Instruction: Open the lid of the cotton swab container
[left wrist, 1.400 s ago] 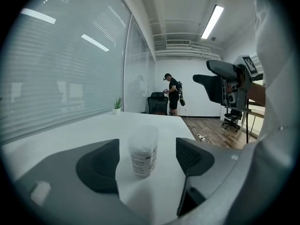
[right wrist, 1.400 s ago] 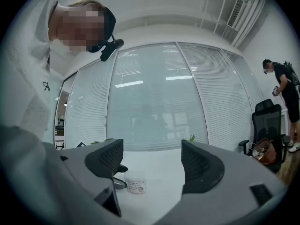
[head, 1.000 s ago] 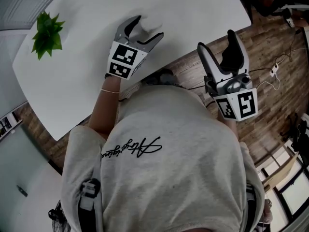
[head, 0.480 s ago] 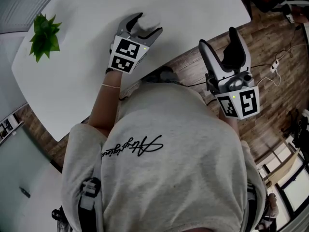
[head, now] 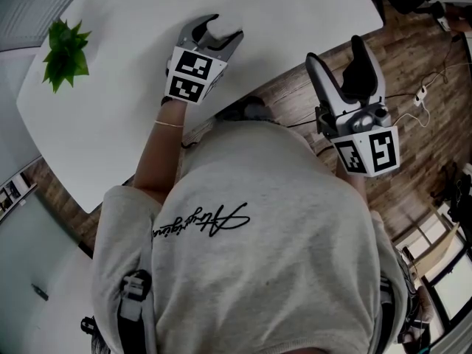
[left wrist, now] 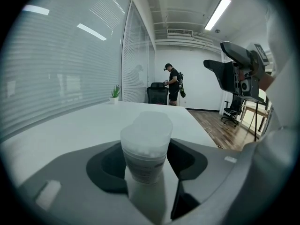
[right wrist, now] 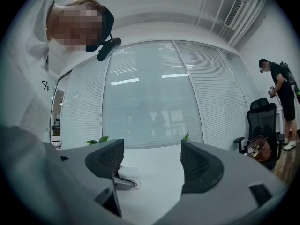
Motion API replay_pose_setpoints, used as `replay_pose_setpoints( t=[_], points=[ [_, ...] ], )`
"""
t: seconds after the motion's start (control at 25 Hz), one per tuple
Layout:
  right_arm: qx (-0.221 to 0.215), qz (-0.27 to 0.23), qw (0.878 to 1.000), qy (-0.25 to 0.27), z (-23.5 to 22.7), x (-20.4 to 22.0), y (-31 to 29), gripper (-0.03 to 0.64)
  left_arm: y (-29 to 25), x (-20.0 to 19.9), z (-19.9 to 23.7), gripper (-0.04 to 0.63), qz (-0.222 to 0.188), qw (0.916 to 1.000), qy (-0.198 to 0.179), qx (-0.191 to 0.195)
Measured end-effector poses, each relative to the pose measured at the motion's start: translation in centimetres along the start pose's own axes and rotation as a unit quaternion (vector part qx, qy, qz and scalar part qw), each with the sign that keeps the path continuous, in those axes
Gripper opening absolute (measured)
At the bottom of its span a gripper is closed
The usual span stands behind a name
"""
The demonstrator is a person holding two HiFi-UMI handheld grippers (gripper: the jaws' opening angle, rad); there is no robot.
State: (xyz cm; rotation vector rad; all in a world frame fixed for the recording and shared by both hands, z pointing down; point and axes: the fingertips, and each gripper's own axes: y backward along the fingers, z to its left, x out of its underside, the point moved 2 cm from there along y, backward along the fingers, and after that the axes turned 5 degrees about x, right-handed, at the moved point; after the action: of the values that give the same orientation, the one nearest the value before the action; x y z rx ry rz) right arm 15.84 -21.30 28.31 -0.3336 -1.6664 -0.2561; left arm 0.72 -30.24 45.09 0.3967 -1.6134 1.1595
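Observation:
A small translucent cotton swab container (left wrist: pixel 145 146) with its lid on stands upright on the white table (head: pixel 133 124). My left gripper (head: pixel 216 35) reaches over the table and has it between its dark pads. The jaws have just been closing, and both pads now touch the container's sides below the lid. In the head view the container is almost hidden between the fingers. My right gripper (head: pixel 333 50) hangs open and empty beyond the table's near edge, above the wooden floor. In the left gripper view, the right gripper (left wrist: pixel 234 74) shows at the upper right.
A small green plant (head: pixel 65 54) stands at the table's far left corner. Wooden floor (head: pixel 413 65) with a cable and plug lies to the right. A person (left wrist: pixel 173 83) and office chairs stand far off across the room. Glass walls with blinds lie behind the table.
The left gripper's jaws have narrowed from wide apart onto the container, and that hand has crept a little further over the table. The right gripper has stayed put.

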Motion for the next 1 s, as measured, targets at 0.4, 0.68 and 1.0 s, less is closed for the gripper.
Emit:
replay_pose_setpoints(
  t=[0.4,0.68,1.0],
  points=[
    [-0.013,-0.005,1.0,-0.001,0.6,0.0,-0.1,0.354,-0.1,0.2,0.5,0.236,0.0,0.9999,-0.002,-0.01],
    [-0.025,-0.013,1.0,0.009,0.7,-0.6,0.2,0.345,0.2,0.3,-0.1,0.233,0.004,0.9997,-0.02,0.01],
    [-0.052,-0.017,0.998,0.019,0.9,-0.9,0.0,0.306,1.0,-0.4,-1.4,0.233,0.013,0.9986,-0.042,0.03]
  ],
)
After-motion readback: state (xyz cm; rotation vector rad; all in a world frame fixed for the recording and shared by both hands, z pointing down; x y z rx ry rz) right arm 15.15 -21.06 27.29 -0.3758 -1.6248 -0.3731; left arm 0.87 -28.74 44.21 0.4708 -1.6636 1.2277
